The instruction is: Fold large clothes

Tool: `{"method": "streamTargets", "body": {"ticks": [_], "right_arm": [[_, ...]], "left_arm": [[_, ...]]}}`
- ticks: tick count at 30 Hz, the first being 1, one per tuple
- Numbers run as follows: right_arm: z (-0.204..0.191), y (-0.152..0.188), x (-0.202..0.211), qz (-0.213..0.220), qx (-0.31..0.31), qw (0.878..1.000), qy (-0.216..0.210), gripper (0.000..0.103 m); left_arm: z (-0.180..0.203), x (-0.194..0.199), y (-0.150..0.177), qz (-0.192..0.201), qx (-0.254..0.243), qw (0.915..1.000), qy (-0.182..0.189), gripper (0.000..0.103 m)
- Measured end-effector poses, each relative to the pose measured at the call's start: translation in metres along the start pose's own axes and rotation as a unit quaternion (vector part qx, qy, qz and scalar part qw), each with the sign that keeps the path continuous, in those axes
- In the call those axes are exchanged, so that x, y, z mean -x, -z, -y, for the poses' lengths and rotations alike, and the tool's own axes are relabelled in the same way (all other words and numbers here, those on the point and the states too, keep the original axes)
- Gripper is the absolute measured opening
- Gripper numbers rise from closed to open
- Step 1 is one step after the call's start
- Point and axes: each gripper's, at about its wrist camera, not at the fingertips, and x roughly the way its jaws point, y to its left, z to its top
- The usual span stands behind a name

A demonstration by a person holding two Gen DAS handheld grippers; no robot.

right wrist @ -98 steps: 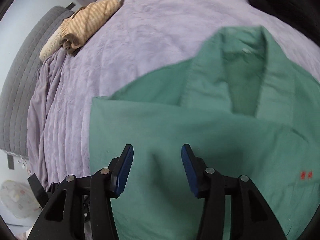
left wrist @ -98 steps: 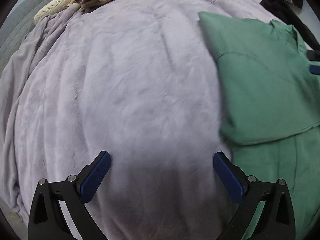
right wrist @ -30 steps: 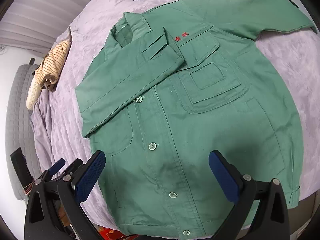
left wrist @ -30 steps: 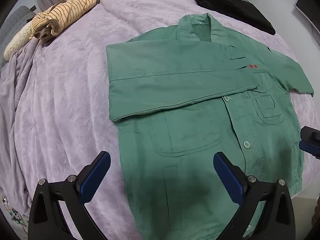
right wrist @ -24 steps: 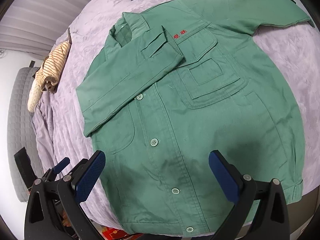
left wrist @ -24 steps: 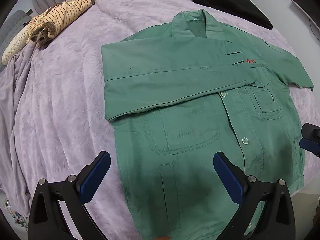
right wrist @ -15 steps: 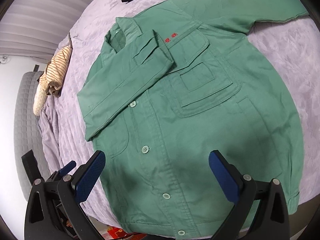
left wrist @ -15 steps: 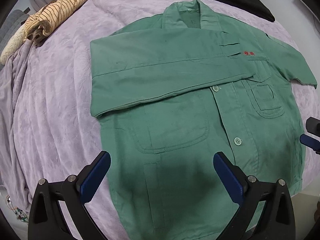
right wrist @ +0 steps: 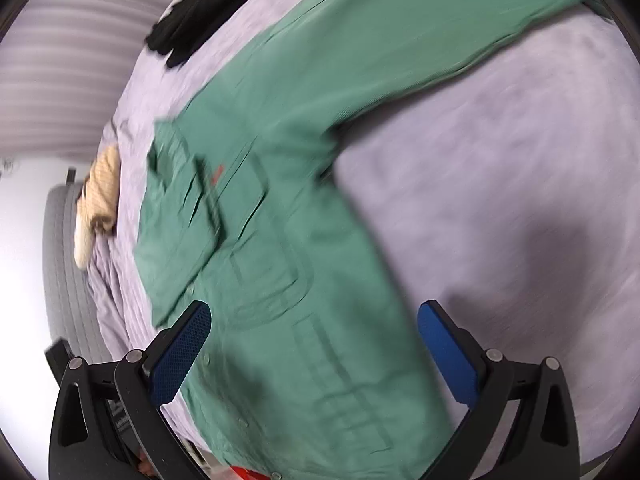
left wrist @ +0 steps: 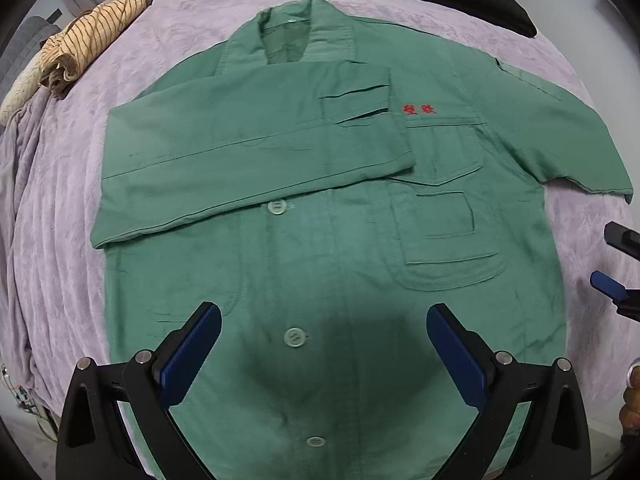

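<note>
At upper right of the right wrist view, the jacket's (right wrist: 280, 220) unfolded sleeve (right wrist: 420, 28) runs diagonally beyond my wide-open, empty right gripper (right wrist: 314, 344), nearer than the equally wide left gripper (left wrist: 324, 350).

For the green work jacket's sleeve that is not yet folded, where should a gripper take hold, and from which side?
Grip the cuff end of the spread sleeve of the green button-front work jacket, coming from the jacket's outer side, where the right gripper hangs open. The sleeve lies flat on the lilac blanket, its cuff edge free, so it could likely be pinched and carried across the chest like the folded sleeve.
</note>
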Motion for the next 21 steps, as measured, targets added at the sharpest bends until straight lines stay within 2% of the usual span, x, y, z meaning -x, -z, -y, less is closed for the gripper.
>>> {"method": "streamTargets", "body": {"ticks": [3, 7, 11, 13, 21], "right_arm": [[0.039, -0.028, 0.021, 0.029, -0.049, 0.998, -0.022, 0.103], [0.089, -0.066, 0.051, 0.083, -0.107, 0.990, -0.046, 0.103], [0.132, -0.100, 0.073, 0.134, -0.162, 0.975, -0.076, 0.103], [0.150, -0.115, 0.078, 0.154, -0.189, 0.964, -0.104, 0.103], [0.176, -0.158, 0.077, 0.197, -0.240, 0.936, -0.163, 0.103]], "left_arm": [[0.025, 0.001, -0.005, 0.003, -0.017, 0.9999, 0.000, 0.103], [0.047, -0.008, -0.015, 0.007, -0.048, 0.9988, -0.004, 0.103], [0.058, -0.020, -0.028, 0.002, -0.053, 0.9986, -0.003, 0.103], [0.063, -0.023, -0.034, 0.004, -0.051, 0.9987, -0.004, 0.103], [0.078, -0.036, -0.046, -0.002, -0.052, 0.9986, -0.011, 0.103]]}}
